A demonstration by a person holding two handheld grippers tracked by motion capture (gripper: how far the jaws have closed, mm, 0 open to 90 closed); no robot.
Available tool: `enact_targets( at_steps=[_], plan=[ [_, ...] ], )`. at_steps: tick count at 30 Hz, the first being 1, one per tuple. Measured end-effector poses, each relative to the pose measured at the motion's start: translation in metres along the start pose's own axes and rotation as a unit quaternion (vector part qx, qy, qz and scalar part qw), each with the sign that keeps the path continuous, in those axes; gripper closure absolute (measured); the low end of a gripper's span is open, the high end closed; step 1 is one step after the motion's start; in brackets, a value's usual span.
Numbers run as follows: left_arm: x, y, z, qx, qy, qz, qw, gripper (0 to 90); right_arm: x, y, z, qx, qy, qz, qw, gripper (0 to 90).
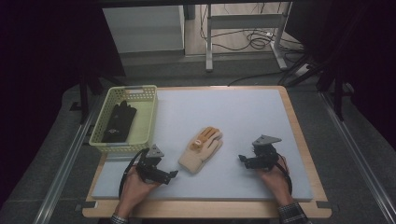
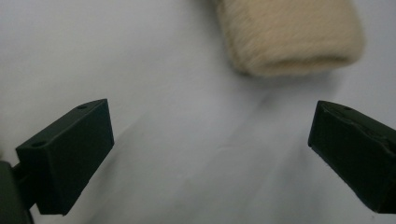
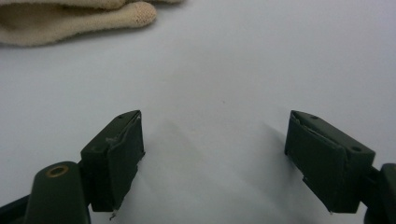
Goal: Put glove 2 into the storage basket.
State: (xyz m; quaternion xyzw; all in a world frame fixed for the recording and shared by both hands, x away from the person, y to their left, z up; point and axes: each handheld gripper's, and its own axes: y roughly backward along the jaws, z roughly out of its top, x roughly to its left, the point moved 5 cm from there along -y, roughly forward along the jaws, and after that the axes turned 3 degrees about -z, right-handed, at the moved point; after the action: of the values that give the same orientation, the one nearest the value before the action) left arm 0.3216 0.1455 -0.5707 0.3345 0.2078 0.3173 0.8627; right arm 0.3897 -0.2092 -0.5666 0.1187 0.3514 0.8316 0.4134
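Dim surroundings, evenly lit white mat

The mat (image 1: 243,116) is lit softly from above, while the room around it is left nearly black. Only faint shadows are cast beside the beige glove (image 1: 201,149). In the left gripper view the glove's cuff (image 2: 289,35) is rendered blurred and out of focus.
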Motion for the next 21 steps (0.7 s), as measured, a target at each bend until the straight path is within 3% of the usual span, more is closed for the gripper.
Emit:
enact_targets(
  at_steps=[9,12,16,21],
  plan=[
    [-0.014,-0.003,0.033,-0.010,-0.016,-0.023,0.9996,0.0,0.000,0.000,0.000,-0.001,0.001,-0.001,1.0000,19.1],
    [-0.019,-0.008,0.046,-0.003,-0.027,-0.021,0.9994,0.0,0.000,0.000,0.000,-0.001,0.001,-0.001,1.0000,19.1],
    [-0.022,-0.017,0.063,0.000,-0.023,-0.026,0.9994,0.0,0.000,0.000,0.000,-0.001,0.001,-0.001,1.0000,19.1],
    [-0.025,-0.037,0.078,0.022,-0.023,-0.016,0.9994,0.0,0.000,0.000,0.000,-0.001,0.001,-0.001,1.0000,19.1]
  ],
)
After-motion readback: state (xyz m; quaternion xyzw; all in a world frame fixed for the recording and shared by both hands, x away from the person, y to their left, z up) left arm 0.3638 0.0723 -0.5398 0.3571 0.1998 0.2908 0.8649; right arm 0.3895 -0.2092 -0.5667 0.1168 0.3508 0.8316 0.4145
